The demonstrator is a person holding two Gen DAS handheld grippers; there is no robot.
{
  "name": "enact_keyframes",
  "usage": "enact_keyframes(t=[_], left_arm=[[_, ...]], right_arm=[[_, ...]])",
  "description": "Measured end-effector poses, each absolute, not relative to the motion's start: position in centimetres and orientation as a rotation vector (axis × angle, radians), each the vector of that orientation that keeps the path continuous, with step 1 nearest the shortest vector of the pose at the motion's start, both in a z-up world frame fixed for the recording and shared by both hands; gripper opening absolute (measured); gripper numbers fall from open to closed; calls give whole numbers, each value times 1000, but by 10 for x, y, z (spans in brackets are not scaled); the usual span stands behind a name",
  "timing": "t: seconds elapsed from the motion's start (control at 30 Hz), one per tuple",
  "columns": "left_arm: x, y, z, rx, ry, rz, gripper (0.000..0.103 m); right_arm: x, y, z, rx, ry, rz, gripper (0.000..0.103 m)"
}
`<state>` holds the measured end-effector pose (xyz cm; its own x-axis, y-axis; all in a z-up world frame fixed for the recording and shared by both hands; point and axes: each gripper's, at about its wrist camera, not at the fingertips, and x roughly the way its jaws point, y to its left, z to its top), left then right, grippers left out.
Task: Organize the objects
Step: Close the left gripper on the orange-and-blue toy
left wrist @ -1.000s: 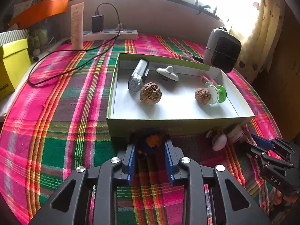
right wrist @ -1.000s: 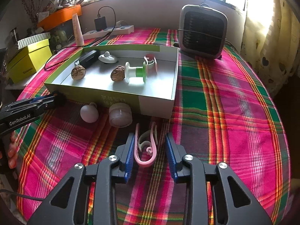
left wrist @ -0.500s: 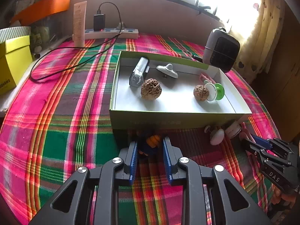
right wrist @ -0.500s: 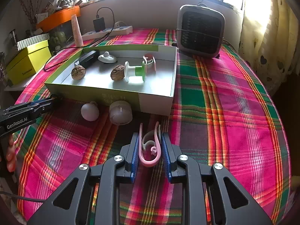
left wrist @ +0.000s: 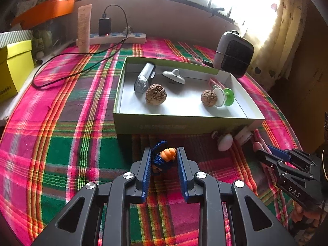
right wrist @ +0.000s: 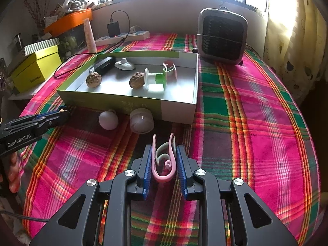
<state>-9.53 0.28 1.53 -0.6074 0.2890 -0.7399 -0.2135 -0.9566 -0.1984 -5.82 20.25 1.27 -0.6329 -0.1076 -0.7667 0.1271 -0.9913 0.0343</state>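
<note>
My left gripper (left wrist: 164, 149) is shut on a blue-and-orange knotted cord charm (left wrist: 168, 153), just in front of the green box (left wrist: 184, 123). My right gripper (right wrist: 164, 147) is shut on a pink-and-white clip (right wrist: 163, 177), squeezed between its blue pads in front of the box (right wrist: 176, 110). In the box lie two walnuts (left wrist: 155, 94) (left wrist: 208, 98), a silver torch (left wrist: 144, 78), a white hook (left wrist: 173, 75), a white-and-green spool (left wrist: 224, 97) and another pink clip (right wrist: 170, 68). A white ball (right wrist: 108, 119) and a small candle (right wrist: 141, 120) sit against the box's front wall.
A grey fan heater (right wrist: 222, 35) stands behind the box on the plaid cloth. A power strip (left wrist: 114, 38) with a charger and a trailing black cable (left wrist: 61, 67) lies at the back left. A yellow box (left wrist: 14, 67) and an upright tube (left wrist: 83, 28) stand to the left.
The right jaws have closed onto the pink clip. The left jaws tightened on the charm and drew it slightly away from the box wall.
</note>
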Motion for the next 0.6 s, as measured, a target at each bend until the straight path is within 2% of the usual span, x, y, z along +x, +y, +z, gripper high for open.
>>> enact_keyframes(t=[0.6], left_arm=[[-90,7,22,-1187,-126,2562,22]], right_arm=[[-56,196,19,1246,33,-2721,24]])
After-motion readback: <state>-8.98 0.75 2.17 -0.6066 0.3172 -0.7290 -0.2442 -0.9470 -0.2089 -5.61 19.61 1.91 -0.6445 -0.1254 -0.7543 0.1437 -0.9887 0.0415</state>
